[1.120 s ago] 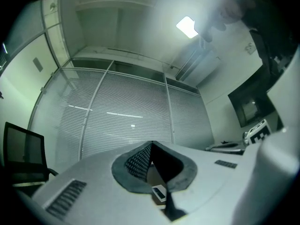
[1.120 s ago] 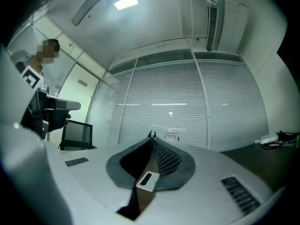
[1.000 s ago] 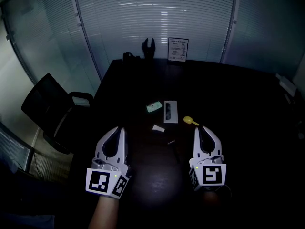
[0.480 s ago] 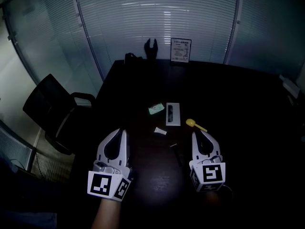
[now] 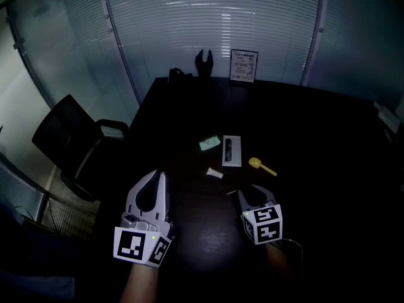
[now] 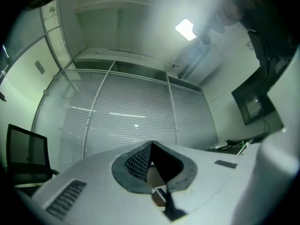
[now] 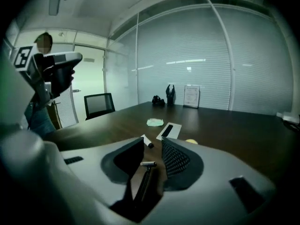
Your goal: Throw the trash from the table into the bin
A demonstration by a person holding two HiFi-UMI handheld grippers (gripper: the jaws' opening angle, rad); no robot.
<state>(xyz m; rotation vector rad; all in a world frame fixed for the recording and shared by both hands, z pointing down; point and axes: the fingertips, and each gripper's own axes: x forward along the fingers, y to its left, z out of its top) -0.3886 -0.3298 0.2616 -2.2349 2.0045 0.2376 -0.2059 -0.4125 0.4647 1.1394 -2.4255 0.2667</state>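
Head view steeply down on table [image 5: 315, 125]; right gripper view low across it.

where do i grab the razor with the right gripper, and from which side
Probably the thin dark handle of the razor, behind its head, from above. It lies flat, pointing away between the jaws of the right gripper, which have just been opening and can close across it.

Table [image 7: 234, 125] glossy dark wood, right claw [image 7: 153, 142] matt white plastic, ribbed blk pads [image 7: 174, 157]
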